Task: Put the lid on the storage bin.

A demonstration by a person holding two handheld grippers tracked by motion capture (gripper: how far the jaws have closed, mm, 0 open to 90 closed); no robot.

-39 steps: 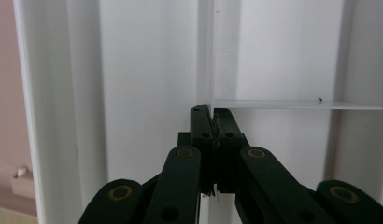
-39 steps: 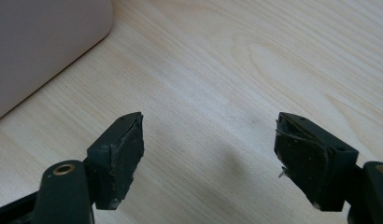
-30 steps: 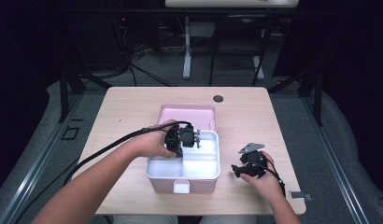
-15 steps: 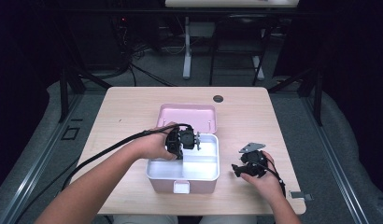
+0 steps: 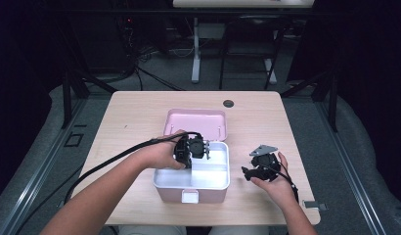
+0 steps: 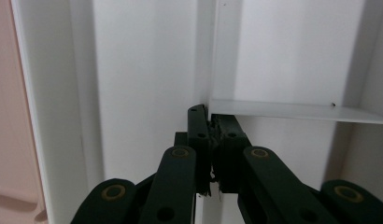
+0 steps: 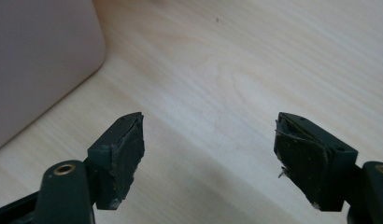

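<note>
A pink lunch box (image 5: 165,193) stands open at the table's middle, its lid (image 5: 196,125) lying flat behind it. Inside is a white tray (image 5: 226,166) with compartments. My left gripper (image 5: 206,150) reaches into the tray's back part. In the left gripper view the gripper (image 6: 210,116) has its jaws pressed together along the line of a thin white divider (image 6: 204,56), apparently pinching it. My right gripper (image 5: 247,172) rests on the table just right of the box, and its own view shows it (image 7: 208,135) open over bare wood, holding nothing.
The box's pink corner (image 7: 40,60) lies to the left in the right gripper view. A small dark round disc (image 5: 229,103) sits near the light wooden table's (image 5: 130,122) far edge. A cable (image 5: 115,159) trails from the left gripper off the table's left side.
My left gripper has shifted slightly to the right inside the tray. The right gripper has stayed where it was.
</note>
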